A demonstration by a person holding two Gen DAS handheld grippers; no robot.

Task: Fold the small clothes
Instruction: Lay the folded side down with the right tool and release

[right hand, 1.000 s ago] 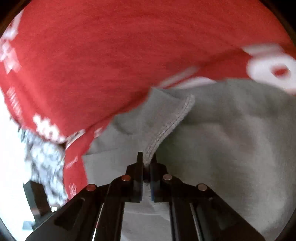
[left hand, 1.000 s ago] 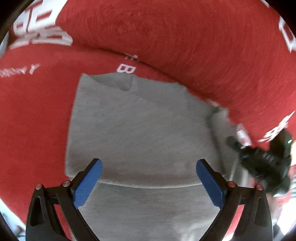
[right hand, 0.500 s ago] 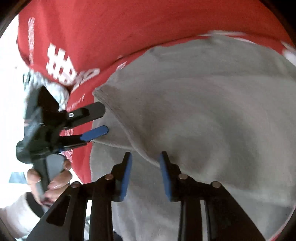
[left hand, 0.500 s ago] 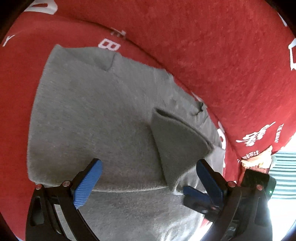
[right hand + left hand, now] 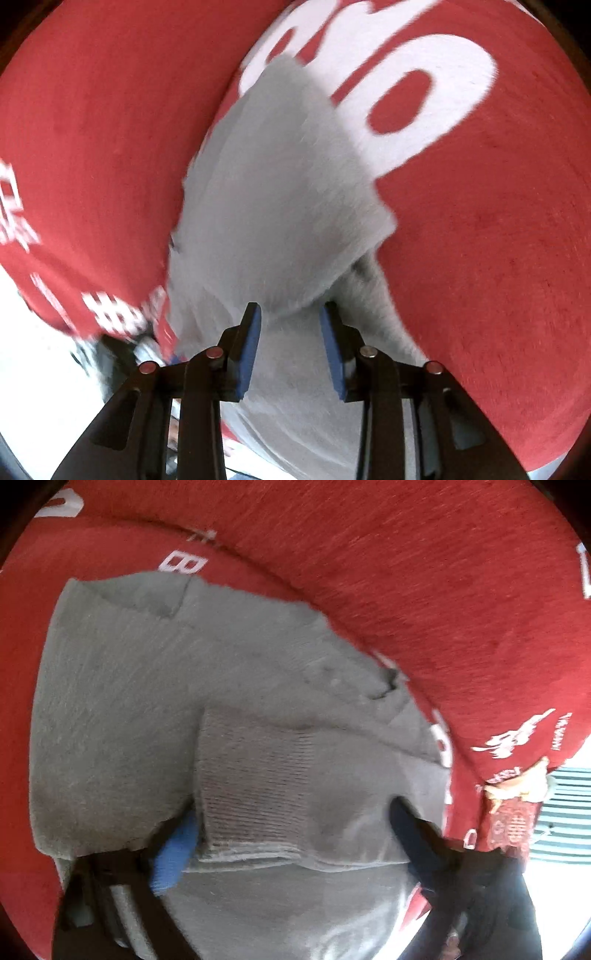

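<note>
While my left gripper [image 5: 291, 845] stood with its jaws spread wide, the grey garment [image 5: 147, 709] lay draped over both of them, its ribbed cuff [image 5: 255, 779] folded back across the gap and hiding most of the blue pads [image 5: 173, 849]; nothing was pinched there. My right gripper [image 5: 290, 332] was also parted, its pads either side of a hump of the same grey cloth [image 5: 280, 206] without closing on it.

I judged the risk lay right at my fingertips. With the cloth only resting on the left jaws, any pull-away could have dragged the cuff along and undone the fold. If the right jaws had closed where they stood, they might have caught several layers at once and bunched the knit. The fabric looked soft and limp, so I expected it to sag instead of keeping a crease.

Beyond the fingers the garment spread over a red blanket [image 5: 424, 590] printed with white lettering [image 5: 424, 74]; its fuzzy pile would probably cling to the knit and resist sliding. Farther off, at the blanket's edge, a bright washed-out patch and some pale green stripes [image 5: 557, 812] showed, too blurred to identify.
</note>
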